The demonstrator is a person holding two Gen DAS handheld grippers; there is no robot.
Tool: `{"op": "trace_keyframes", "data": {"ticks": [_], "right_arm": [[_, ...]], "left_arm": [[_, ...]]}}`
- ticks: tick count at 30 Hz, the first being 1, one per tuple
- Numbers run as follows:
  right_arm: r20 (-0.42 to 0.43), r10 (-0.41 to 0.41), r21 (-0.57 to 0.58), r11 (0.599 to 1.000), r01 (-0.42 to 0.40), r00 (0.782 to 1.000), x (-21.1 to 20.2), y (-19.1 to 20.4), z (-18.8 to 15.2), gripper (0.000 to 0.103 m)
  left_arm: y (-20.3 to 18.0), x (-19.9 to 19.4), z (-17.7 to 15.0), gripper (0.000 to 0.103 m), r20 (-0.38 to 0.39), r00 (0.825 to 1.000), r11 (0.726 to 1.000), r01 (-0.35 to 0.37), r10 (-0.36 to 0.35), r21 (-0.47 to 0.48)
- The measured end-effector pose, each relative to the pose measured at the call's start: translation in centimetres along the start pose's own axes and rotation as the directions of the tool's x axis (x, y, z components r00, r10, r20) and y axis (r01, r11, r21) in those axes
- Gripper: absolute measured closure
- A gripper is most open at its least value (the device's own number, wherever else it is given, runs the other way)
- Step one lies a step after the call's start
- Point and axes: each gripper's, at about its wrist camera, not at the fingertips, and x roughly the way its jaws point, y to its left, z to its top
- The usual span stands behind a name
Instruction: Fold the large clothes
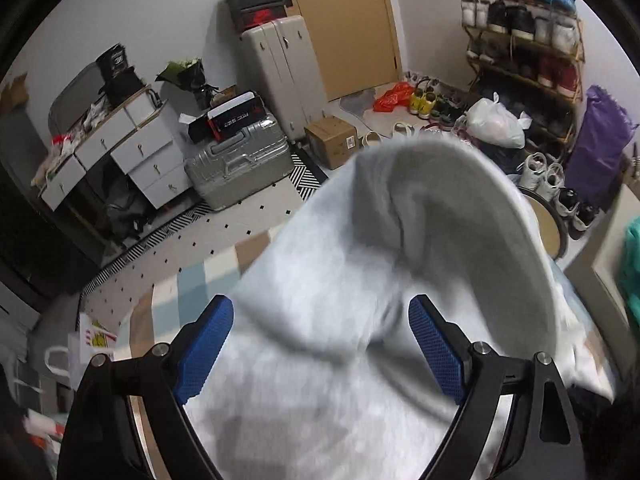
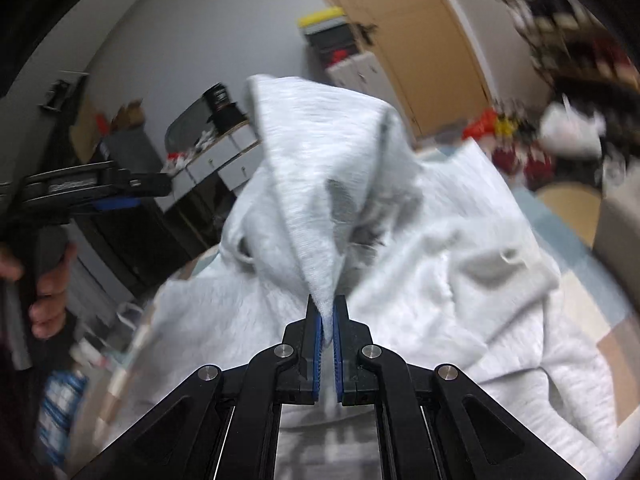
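While the right gripper (image 2: 327, 322) has its jaws pinched narrow on a peak of the grey sweatshirt (image 2: 360, 216), the cloth rises from that pinch in a tent and falls away over the surface below; the right wrist view is blurred, so finer detail is hard to read. Nearest the other camera, the left gripper (image 1: 320, 344) stands with its jaws wide, the blue pads (image 1: 208, 352) on either side of the garment but not visibly pressing it, so it holds nothing. Under and beyond the fabric shows a pale checked cover (image 1: 200, 280), apparently a bed or mat rather than a tabletop, though I cannot tell which. Farther out sit a silver suitcase (image 1: 240, 160), a white drawer unit (image 1: 132, 152), a cardboard box (image 1: 332, 140), a shoe rack (image 1: 528, 48) and a wooden door (image 1: 344, 20).

To do this step well, I judge the left jaws should close on a matching edge or corner, level with the right pinch, before any lifting; both holds then draw apart until the cloth hangs flat. A one-sided grip would likely let the heavy fabric bunch and twist. Taking a single layer, near a seam, should give a cleaner fold line
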Motion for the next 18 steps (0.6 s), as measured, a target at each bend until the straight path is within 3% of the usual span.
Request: {"op": "trace_keyframes", "data": {"ticks": [3, 7, 11, 12, 13, 14, 16, 18], "right_arm": [[-0.019, 0.026, 0.054, 0.998, -0.025, 0.999, 0.1, -1.0, 0.3, 0.098], [-0.007, 0.033, 0.005, 0.999, -0.033, 0.999, -0.5, -0.1, 0.1, 0.098], [-0.003, 0.034, -0.016, 0.999, -0.034, 0.999, -0.4, 0.6, -0.5, 0.098], [-0.004, 0.036, -0.011, 0.999, -0.036, 0.999, -0.4, 0.5, -0.5, 0.098], [-0.007, 0.038, -0.007, 0.999, -0.038, 0.999, -0.3, 0.4, -0.5, 0.098], [-0.012, 0.039, -0.003, 0.999, -0.040, 0.999, -0.3, 0.4, -0.5, 0.098], [-0.014, 0.043, 0.000, 0.999, -0.043, 0.999, -0.3, 0.4, -0.5, 0.098], [-0.011, 0.042, -0.003, 0.999, -0.042, 0.999, -0.4, 0.5, -0.5, 0.098]], "left_arm": [[-0.9, 2.0, 2.5, 0.016, 0.001, 1.000, 1.000, 0.004, -0.004, 0.010], [-1.8, 4.1, 3.8, 0.016, 0.044, 0.993, 0.991, -0.116, 0.113, 0.072], [-3.0, 4.4, 3.2, 0.018, 0.066, 0.993, 0.989, -0.102, 0.095, 0.111], [-3.2, 4.1, 3.2, 0.024, 0.071, 0.993, 0.988, -0.101, 0.093, 0.119], [-3.4, 4.0, 3.3, 0.040, 0.081, 0.992, 0.985, -0.105, 0.095, 0.136], [-3.7, 3.9, 3.3, 0.049, 0.095, 0.989, 0.978, -0.132, 0.118, 0.163], [-3.9, 3.8, 3.5, 0.091, 0.092, 0.990, 0.973, -0.125, 0.109, 0.196], [-3.8, 3.1, 3.3, 0.096, 0.116, 0.989, 0.970, -0.120, 0.097, 0.211]]}}
